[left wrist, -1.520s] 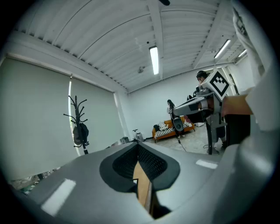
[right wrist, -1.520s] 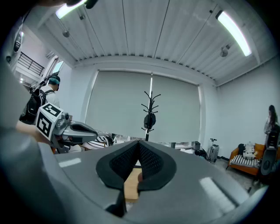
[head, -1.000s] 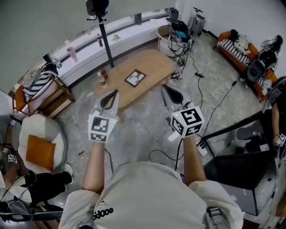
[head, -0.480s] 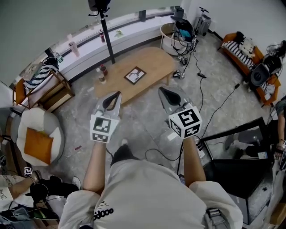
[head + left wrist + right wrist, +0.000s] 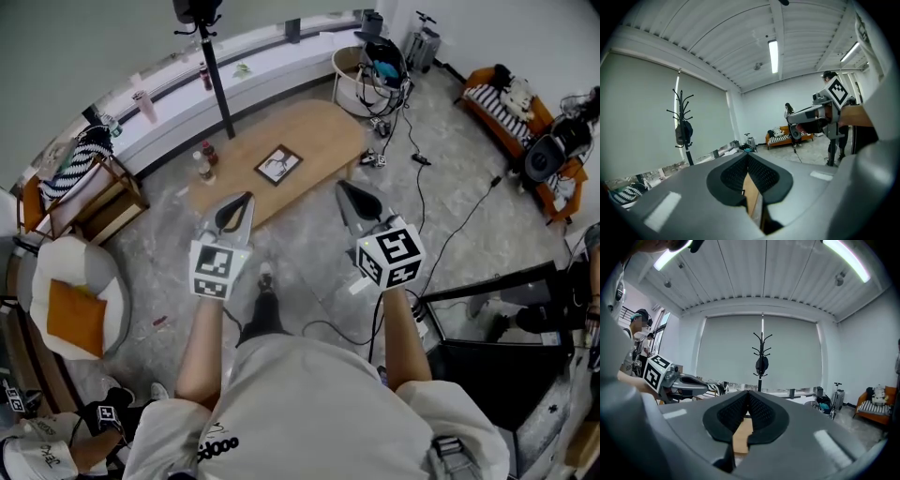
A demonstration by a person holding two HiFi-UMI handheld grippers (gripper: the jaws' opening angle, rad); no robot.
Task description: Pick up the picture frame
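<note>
A long wooden table (image 5: 321, 131) stands on the grey floor. On its left end a dark bottle (image 5: 208, 151) and a pale bottle (image 5: 199, 170) stand just beside each other. Behind that end rises a black coat stand (image 5: 215, 82), and behind it a white ledge (image 5: 267, 64) runs along the wall. A round white tub (image 5: 349, 82) holding cables sits off the table's right end. An orange sofa (image 5: 495, 111) stands well to the right, a white armchair (image 5: 80, 300) with an orange cushion (image 5: 75, 317) well to the left.
</note>
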